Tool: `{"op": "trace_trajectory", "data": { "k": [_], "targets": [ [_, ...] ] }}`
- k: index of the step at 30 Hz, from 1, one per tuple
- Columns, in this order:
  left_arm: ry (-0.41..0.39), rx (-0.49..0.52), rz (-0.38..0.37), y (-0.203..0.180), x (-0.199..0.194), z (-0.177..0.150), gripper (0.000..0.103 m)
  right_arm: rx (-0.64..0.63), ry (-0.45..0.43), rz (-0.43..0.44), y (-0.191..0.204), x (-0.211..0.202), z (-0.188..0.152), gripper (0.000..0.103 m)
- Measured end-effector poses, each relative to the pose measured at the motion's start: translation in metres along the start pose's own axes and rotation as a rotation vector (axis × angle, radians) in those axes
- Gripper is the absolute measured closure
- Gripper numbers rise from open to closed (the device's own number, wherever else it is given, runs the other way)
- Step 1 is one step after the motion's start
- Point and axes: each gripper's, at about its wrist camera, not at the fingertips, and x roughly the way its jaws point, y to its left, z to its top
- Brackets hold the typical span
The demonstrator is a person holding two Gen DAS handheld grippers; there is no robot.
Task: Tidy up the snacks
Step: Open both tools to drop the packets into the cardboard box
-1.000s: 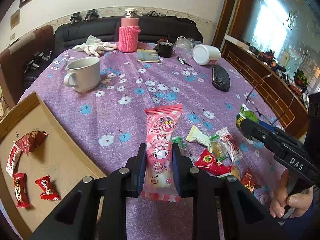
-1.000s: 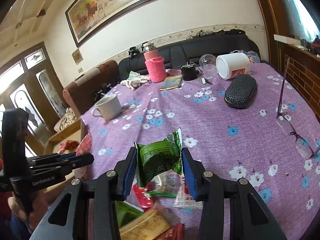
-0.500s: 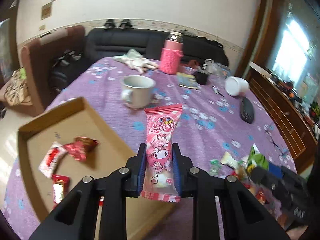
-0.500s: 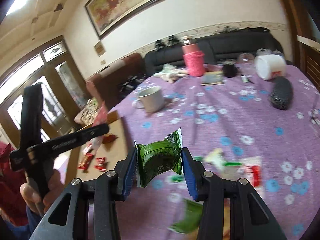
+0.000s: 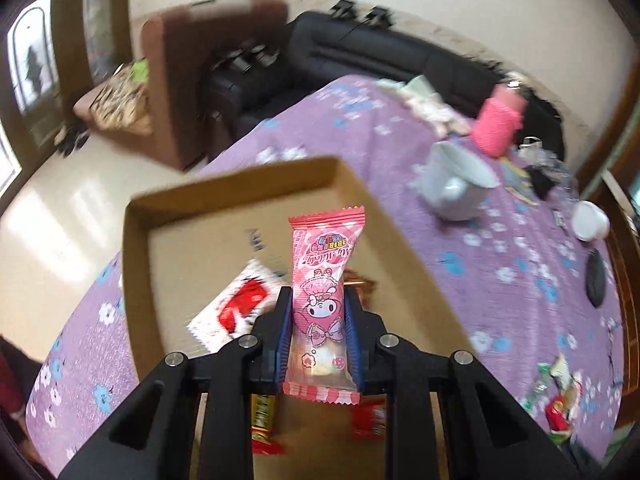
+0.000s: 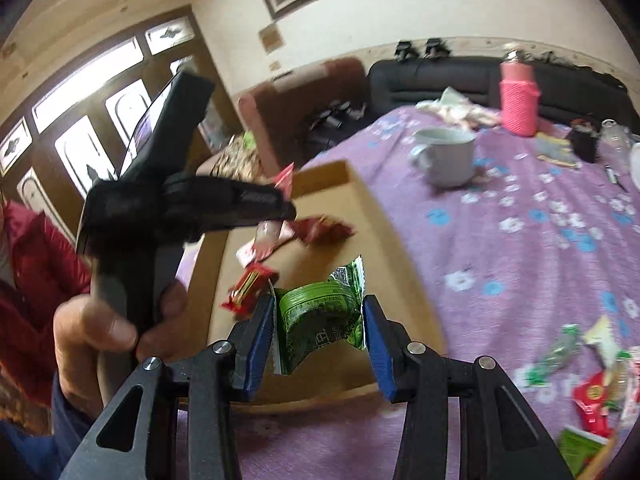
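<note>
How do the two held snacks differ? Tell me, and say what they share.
The pink packet is long, flat and upright in the left gripper; the green packet is short, bulging and crumpled in the right gripper. The pink one shows a cartoon character; the green one shows a round green shape and print. The pink one needs a narrow grip, the green a wider one. Both are sealed, clamped, and held over the cardboard tray.

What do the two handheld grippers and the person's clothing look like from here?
Both the left gripper and the right gripper are matte black plastic with triangular cut-outs, silver round-head screws and blue ribbed pads. The left one's body carries faint, blurred lettering. The person wears a red quilted sleeve.
</note>
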Motion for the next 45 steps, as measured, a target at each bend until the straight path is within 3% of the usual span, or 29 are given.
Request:
{"op": "trace_trajectory", "data": {
  "k": [6,12,22,28,34,45],
  "targets": [
    [0.046,-0.029,0.052,0.009,0.017,-0.001,0.08,-0.029,0.052,-0.004,0.007,0.025,-0.006,0.055],
    [0.041,-0.012,0.079,0.004,0.02,-0.002,0.08,-0.045,0.071,-0.033,0.005,0.039,-0.014,0.055],
    [0.037,0.003,0.096,0.0,0.021,-0.004,0.079,-0.117,0.039,-0.081,0.015,0.039,-0.022,0.053],
    [0.048,-0.014,0.095,0.003,0.024,-0.004,0.07,-0.122,0.037,-0.089,0.015,0.037,-0.025,0.052],
    [0.021,-0.015,0.099,0.003,0.018,-0.003,0.061,-0.12,0.036,-0.085,0.016,0.036,-0.025,0.049],
    [-0.059,-0.09,0.056,0.013,-0.002,0.001,0.058,-0.092,-0.02,-0.061,0.013,0.022,-0.02,0.039]
  ]
}}
